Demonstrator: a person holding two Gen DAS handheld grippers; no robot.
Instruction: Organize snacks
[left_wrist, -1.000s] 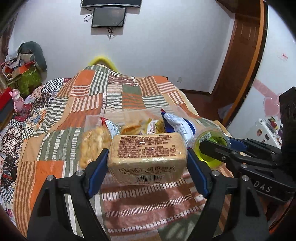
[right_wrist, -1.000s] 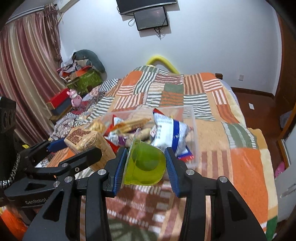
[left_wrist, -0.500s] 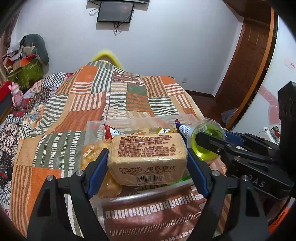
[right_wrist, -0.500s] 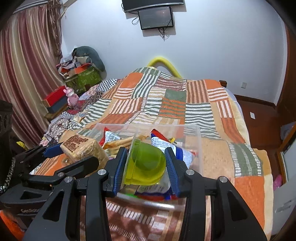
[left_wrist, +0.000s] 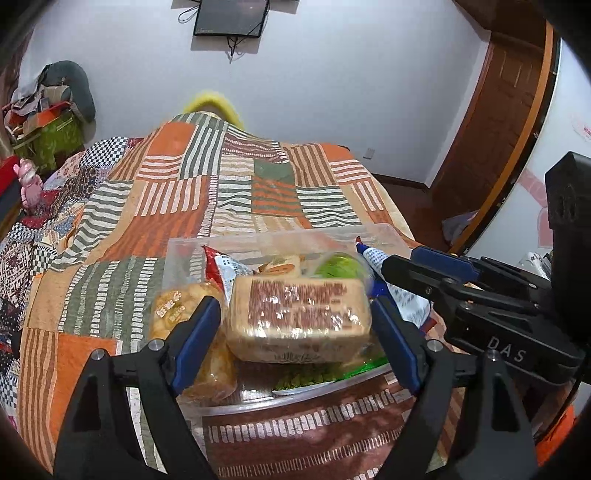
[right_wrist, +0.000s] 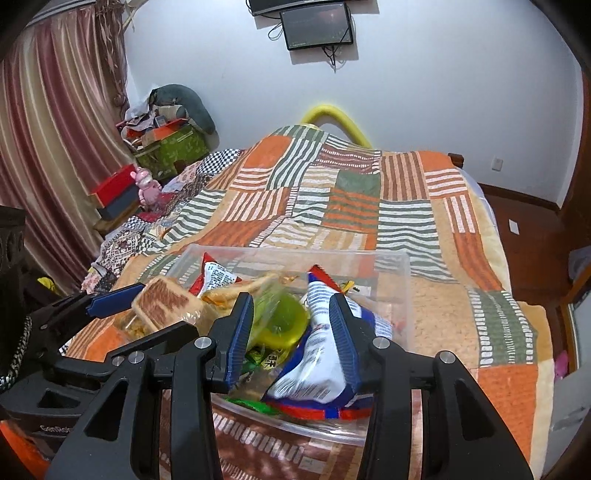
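Left wrist: L tongs (left_wrist: 296, 311) opening round biscuit pack (left_wrist: 301, 325), R tongs (right_wrist: 291, 314) unclear, crowded bin (left_wrist: 280, 238)

"DAS" on right gripper (left_wrist: 384, 273)

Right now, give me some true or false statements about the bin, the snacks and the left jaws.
1. The bin sits on a quilt. True.
2. The bin is empty. False: it holds bags and other snacks.
3. The pack is between the jaws of the left gripper. True; those jaws are opening, and a gap shows beside the pack.
4. The cup is red. False: it is green.
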